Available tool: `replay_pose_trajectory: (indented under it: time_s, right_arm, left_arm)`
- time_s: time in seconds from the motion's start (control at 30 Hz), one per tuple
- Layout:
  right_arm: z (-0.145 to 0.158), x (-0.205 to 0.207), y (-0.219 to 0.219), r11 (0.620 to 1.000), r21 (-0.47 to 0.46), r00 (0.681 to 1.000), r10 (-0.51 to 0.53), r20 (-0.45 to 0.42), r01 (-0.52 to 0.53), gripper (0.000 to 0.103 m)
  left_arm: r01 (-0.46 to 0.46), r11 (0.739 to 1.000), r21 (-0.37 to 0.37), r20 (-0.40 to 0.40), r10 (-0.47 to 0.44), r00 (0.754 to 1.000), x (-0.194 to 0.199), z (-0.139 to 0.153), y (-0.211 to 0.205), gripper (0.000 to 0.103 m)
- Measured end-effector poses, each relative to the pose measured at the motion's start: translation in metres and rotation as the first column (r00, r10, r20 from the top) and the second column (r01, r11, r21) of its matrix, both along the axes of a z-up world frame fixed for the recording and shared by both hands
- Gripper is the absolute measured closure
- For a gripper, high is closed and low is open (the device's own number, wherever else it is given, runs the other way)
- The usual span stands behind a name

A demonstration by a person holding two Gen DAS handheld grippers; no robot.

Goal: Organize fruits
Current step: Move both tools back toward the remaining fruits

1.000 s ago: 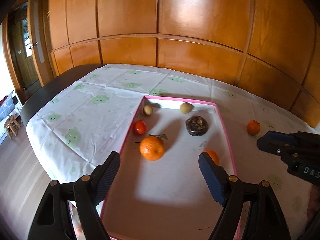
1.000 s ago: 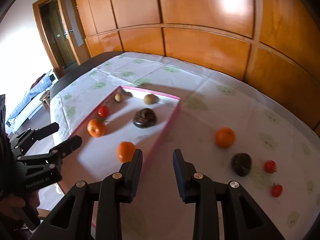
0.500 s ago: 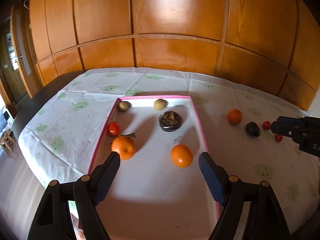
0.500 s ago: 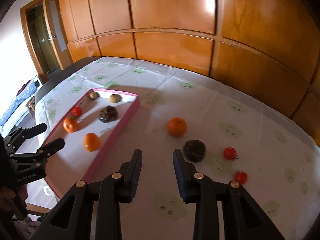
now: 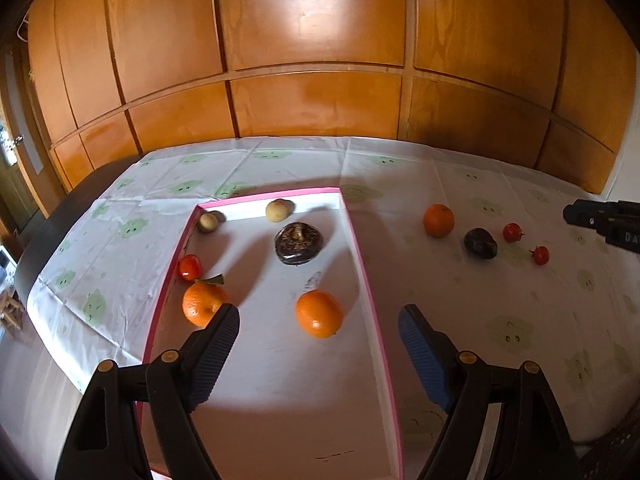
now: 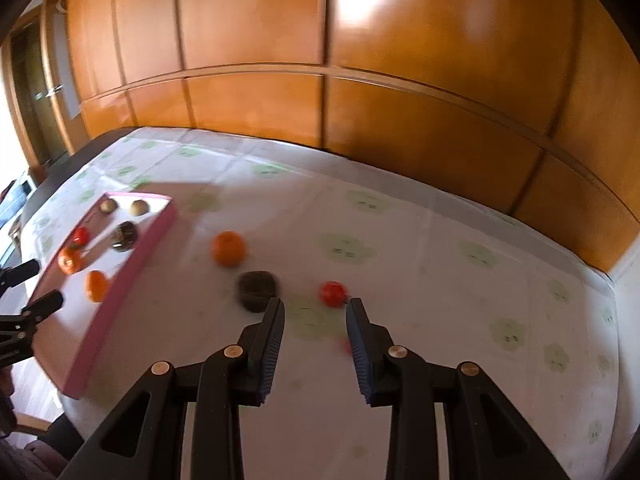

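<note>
Right gripper (image 6: 315,322): jaws parted to a moderate gap, nothing between them, held above the counter (image 6: 400,240). Just ahead of the gap and slightly toward the right jaw lies a small red tomato (image 6: 333,293); a second red blur shows low beside the right jaw's inner face, probably another tomato, too smeared to be sure. Off the left jaw tip sits a dark round fruit (image 6: 258,286), nearly touching it in this view. Further ahead and left, a loose orange (image 6: 228,248). Further left again, the pink-rimmed tray (image 6: 132,264), already holding several fruits. The right wrist view is motion-blurred. Left gripper (image 5: 319,332): jaws spread wide, empty, over the near half of the tray. An orange in the tray (image 5: 319,313) lies just ahead, between the jaw lines. A leafed orange (image 5: 202,304) sits at the left jaw tip. Beyond these are a small tomato, a dark fruit and two pale round fruits near the far wall. From this side the four loose fruits lie well off to the right, past the tray's right rim. Judgement: the right hand is plainly nearer the loose fruit, and the tomato straight ahead looks the likely next pick. It is round, so no long axis matters. The crowding dark fruit by the left jaw is the thing to watch.
</note>
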State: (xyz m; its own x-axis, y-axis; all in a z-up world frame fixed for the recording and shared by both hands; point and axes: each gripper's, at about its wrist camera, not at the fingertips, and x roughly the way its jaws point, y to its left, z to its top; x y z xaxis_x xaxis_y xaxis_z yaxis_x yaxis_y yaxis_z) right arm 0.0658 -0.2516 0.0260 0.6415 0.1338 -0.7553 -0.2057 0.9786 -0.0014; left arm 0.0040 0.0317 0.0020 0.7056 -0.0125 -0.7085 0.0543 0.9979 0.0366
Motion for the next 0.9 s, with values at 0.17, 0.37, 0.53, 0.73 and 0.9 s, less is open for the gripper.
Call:
replay_pose_trajectory:
  time_s: [0.17,0.37,0.53,0.73,0.9]
  right_arm:
    - [-0.014,0.005,-0.037,0.993,0.032,0.994,-0.11,-0.009,0.11,0.071]
    - [-0.023,0.012,-0.063,0.974,0.081,0.977,-0.206,-0.059,0.21,0.071]
    - [-0.023,0.014,-0.064,0.97,0.094,0.974,-0.219,-0.064,0.225,0.071]
    - [-0.021,0.013,-0.062,0.973,0.089,0.976,-0.211,-0.055,0.215,0.071]
    - [-0.019,0.012,-0.06,0.974,0.094,0.978,-0.2,-0.053,0.204,0.071]
  left_arm:
    - [0.019,1.0,0.02,-0.007,-0.019,1.0,0.003,0.0,-0.011,0.021]
    - [0.045,0.998,0.035,-0.02,-0.044,0.999,0.009,-0.001,-0.025,0.02]
    - [0.063,0.998,0.028,-0.041,-0.062,0.997,0.016,-0.004,-0.035,0.02]
    - [0.089,0.995,0.05,-0.044,-0.087,0.995,0.024,-0.003,-0.051,0.02]
    - [0.109,0.993,0.051,-0.057,-0.106,0.993,0.029,-0.006,-0.061,0.02]
